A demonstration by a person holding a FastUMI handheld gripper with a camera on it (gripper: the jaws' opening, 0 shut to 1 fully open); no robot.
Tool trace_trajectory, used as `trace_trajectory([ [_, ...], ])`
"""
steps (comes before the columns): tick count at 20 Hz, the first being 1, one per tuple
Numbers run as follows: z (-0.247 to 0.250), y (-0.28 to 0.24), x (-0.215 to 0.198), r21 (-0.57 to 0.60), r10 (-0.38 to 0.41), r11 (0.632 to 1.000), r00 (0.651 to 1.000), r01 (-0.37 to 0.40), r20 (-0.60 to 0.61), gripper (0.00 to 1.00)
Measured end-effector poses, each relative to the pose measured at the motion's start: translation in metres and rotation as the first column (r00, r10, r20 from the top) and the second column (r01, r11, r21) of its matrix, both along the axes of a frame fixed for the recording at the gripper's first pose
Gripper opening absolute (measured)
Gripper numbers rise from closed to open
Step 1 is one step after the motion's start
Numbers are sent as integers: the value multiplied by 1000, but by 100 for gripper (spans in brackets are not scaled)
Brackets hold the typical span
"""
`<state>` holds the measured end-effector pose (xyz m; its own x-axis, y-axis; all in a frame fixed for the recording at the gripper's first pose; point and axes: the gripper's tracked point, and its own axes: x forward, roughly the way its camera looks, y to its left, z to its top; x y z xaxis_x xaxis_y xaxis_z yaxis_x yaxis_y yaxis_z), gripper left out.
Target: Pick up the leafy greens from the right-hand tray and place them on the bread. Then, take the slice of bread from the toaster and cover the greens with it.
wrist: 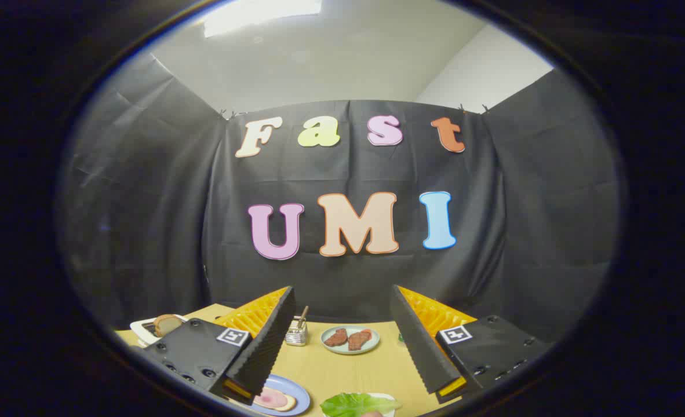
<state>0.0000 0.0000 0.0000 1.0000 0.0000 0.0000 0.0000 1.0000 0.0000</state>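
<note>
My gripper [342, 289] is held above the near side of the wooden table [345, 370], open, with nothing between its fingers. The leafy greens [357, 403] lie on a white tray [390, 397] low between the fingers, close under the gripper. Left of them is a blue plate [303, 399] holding a slice of bread [287, 403] with a pink ham slice [270, 397] on it, partly hidden by the left finger [264, 347]. At the far left of the table a white toaster [139, 329] holds a brown bread slice [167, 324].
A pale plate [350, 349] with two pieces of red-brown meat sits at the back middle of the table. Left of it stands a small metal holder [297, 334] with a stick in it. Black cloth walls close the booth behind and on both sides.
</note>
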Motion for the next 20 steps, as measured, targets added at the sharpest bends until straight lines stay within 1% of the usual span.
trace_trajectory([
  [16,-5,-14,2,-25,30,999,999,-31,-21,100],
  [20,-5,-18,3,-38,26,999,1000,-27,-16,100],
])
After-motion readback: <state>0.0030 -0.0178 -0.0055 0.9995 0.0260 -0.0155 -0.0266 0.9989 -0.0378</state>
